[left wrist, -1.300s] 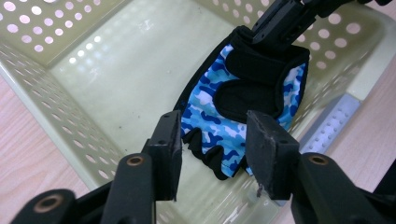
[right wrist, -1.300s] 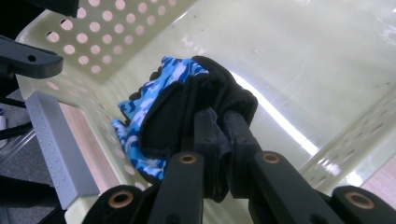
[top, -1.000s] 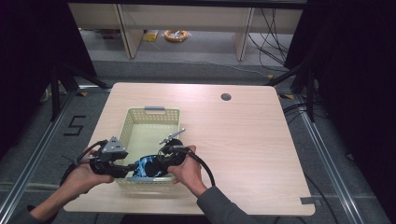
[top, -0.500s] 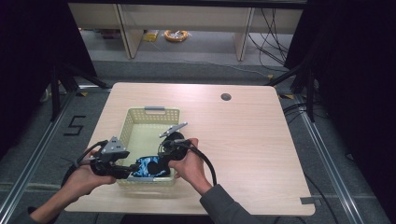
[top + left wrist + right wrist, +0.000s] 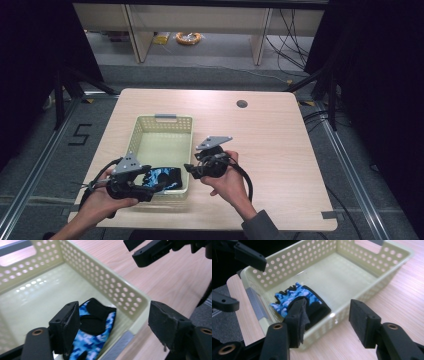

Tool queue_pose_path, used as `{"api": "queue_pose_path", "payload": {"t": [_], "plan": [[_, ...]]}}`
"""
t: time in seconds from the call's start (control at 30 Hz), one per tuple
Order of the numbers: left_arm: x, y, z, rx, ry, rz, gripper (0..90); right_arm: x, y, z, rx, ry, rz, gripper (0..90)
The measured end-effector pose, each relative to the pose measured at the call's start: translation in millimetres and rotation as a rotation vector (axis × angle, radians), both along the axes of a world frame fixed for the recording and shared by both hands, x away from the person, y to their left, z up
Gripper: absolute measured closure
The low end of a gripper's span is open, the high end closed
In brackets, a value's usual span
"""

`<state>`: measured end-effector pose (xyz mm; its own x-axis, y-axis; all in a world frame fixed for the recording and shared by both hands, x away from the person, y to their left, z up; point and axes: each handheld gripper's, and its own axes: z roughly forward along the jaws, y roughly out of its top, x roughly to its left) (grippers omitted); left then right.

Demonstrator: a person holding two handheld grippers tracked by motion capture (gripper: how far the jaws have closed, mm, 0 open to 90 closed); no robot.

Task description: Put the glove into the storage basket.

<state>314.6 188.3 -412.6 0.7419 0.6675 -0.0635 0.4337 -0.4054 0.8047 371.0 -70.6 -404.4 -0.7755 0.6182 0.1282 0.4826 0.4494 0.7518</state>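
A pale wooden worktop [image 5: 280, 150] stands in a dim room, with a cream perforated basket [image 5: 162, 131] on its near-left part. Inside the basket, at the end nearest me, lies a blue camouflage glove [image 5: 162, 178] with black trim; it looks soft and limp, crumpled rather than flat, its black cuff end folded over the blue patterned part. It rests on the basket floor close to the near wall.

My left gripper [image 5: 150, 192] sits at the near rim of the basket, its jaws wide and just now opening, with nothing pinched between them; the glove lies below and beyond the left-hand pad. My right gripper [image 5: 190, 169] hangs just outside the basket's right wall, its jaws also partly spread and just now opening, and empty.

I judge the placing step done: the glove is dropped in the basket and both jaws are free. The next move, as I see it, calls for drawing both hands clear of the basket without catching its rim.
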Motion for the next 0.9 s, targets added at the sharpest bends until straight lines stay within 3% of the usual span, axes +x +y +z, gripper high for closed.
{"api": "queue_pose_path", "payload": {"t": [0.07, 0.17, 0.27, 0.37, 0.4, 0.47, 0.5, 0.63, 0.77, 0.8, 0.9], "plan": [[-3.6, -7.0, -3.2, -0.003, 0.001, 0.008, 22.8, -2.6, -11.4, -0.6, 0.016, -0.004, -0.014, 43.9], [-8.0, -16.1, -7.7, -0.012, 0.005, -0.02, 22.7, -4.3, -24.3, -1.9, 0.037, -0.014, -0.028, 39.5], [-12.9, -23.9, -10.2, -0.029, 0.009, -0.032, 22.8, -7.9, -37.0, -1.0, 0.062, -0.021, -0.046, 38.8], [-16.4, -31.4, -11.9, -0.054, -0.013, -0.053, 22.8, -12.7, -48.2, 0.8, 0.072, -0.031, -0.061, 37.2], [-18.5, -34.1, -12.1, -0.06, -0.005, -0.05, 22.8, -13.0, -51.3, 0.2, 0.077, -0.05, -0.044, 37.2], [-20.9, -38.9, -13.5, -0.067, 0.003, -0.064, 22.8, -18.8, -56.6, 0.7, 0.078, -0.036, -0.076, 37.2], [-21.8, -41.4, -14.9, -0.073, 0.001, -0.066, 22.8, -18.5, -60.1, -0.5, 0.078, -0.051, -0.068, 37.2], [-23.3, -47.7, -16.7, -0.067, -0.004, -0.081, 22.8, -22.9, -70.8, -4.1, 0.09, -0.049, -0.088, 36.9], [-24.3, -51.0, -18.5, -0.093, 0.001, -0.088, 22.0, -28.1, -80.0, -7.6, 0.097, -0.036, -0.108, 36.1], [-25.0, -51.7, -19.2, -0.104, 0.01, -0.083, 21.1, -27.6, -83.8, -9.1, 0.097, -0.055, -0.103, 35.8], [-26.1, -51.8, -20.2, -0.097, 0.01, -0.095, 20.4, -31.3, -89.8, -10.0, 0.106, -0.05, -0.117, 35.3]]}}
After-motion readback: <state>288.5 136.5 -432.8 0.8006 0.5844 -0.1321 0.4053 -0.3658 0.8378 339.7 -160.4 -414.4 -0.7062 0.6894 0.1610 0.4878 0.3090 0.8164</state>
